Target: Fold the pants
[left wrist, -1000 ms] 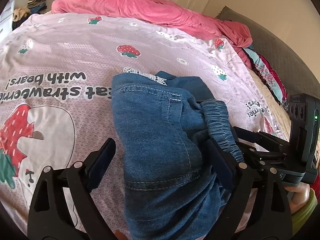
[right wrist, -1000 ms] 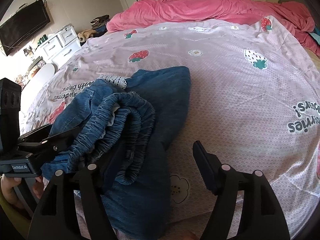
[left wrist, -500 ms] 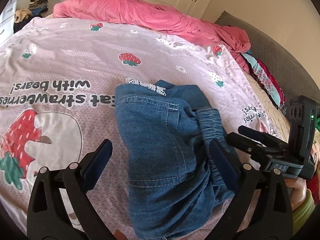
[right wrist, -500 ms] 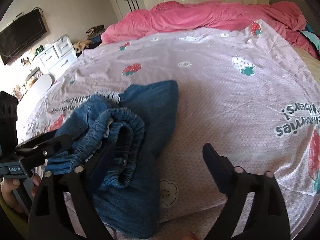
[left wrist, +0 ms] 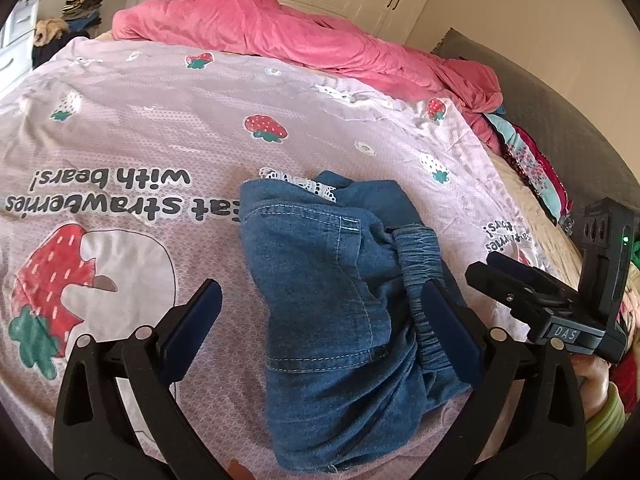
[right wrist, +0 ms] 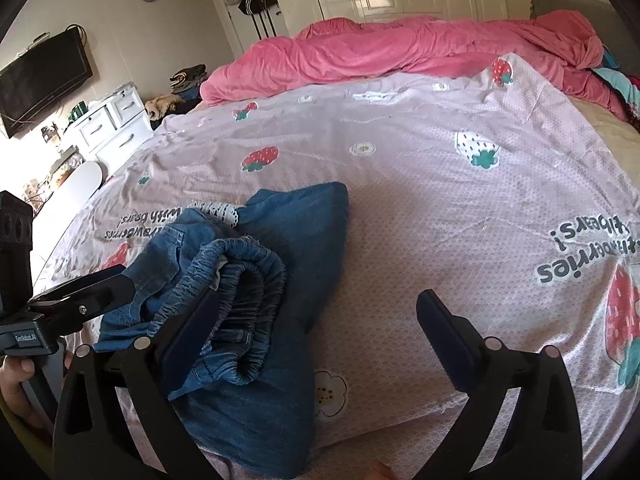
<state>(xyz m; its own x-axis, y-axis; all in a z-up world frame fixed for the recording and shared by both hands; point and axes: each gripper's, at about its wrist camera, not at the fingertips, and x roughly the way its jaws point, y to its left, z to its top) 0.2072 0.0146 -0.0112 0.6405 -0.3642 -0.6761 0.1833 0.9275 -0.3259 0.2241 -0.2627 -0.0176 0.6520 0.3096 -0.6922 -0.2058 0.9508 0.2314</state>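
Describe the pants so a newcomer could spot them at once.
Find the lilac strawberry-print bedspread below the heaped pink duvet. The pants lie near its front edge: a folded blue denim bundle with a gathered elastic waistband and white lace trim, the only denim there.

Blue denim pants [left wrist: 328, 300], strawberry-print sheet [left wrist: 160, 128]

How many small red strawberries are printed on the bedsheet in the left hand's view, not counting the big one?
3: one just beyond the denim pants, one farther back by the pink duvet, one near the sheet's far right corner. Folds may hide more.
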